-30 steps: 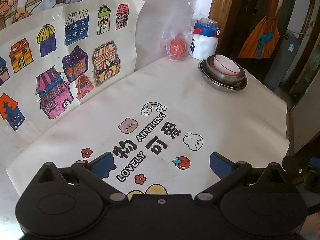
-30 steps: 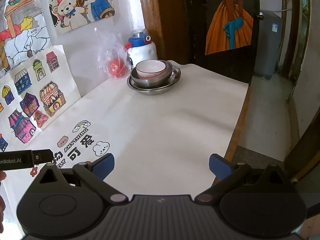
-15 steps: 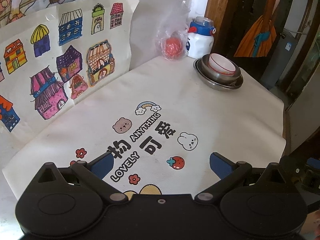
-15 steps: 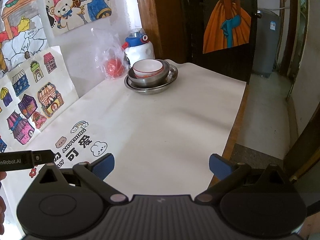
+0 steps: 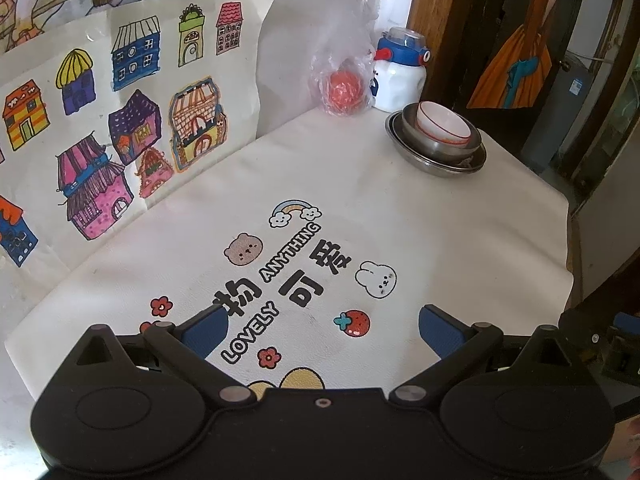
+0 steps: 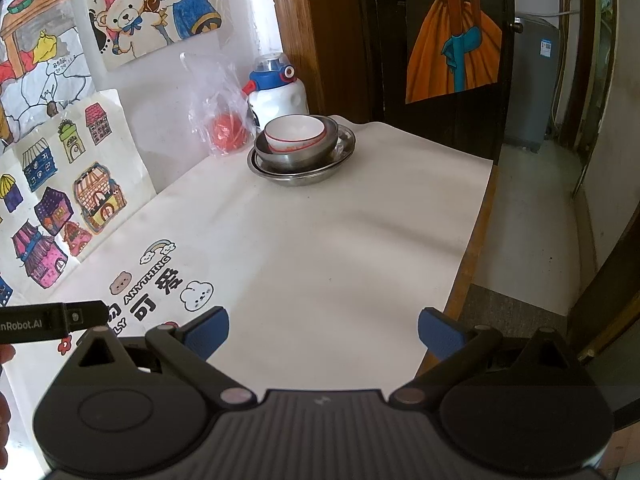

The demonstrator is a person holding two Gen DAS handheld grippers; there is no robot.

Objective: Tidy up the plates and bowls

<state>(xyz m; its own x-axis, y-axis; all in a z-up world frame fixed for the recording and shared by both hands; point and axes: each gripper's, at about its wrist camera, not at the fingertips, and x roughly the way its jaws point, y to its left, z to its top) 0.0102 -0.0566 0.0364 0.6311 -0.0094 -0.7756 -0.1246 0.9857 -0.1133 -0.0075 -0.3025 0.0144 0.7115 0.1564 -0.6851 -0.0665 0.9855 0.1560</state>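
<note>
both your left gripper [image 5: 322,326] and right gripper [image 6: 322,326], jaws spread and empty, have drifted slightly; the white red-rimmed bowl [image 6: 295,133] stays nested in steel dishes [image 6: 304,168], seemingly organized.

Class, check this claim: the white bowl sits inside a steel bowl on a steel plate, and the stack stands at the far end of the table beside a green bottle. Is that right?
One detail is wrong: the bottle is white with a blue lid, not green, as the right wrist view shows. The white bowl does sit inside the steel bowl on the steel plate at the table's far end.
</note>
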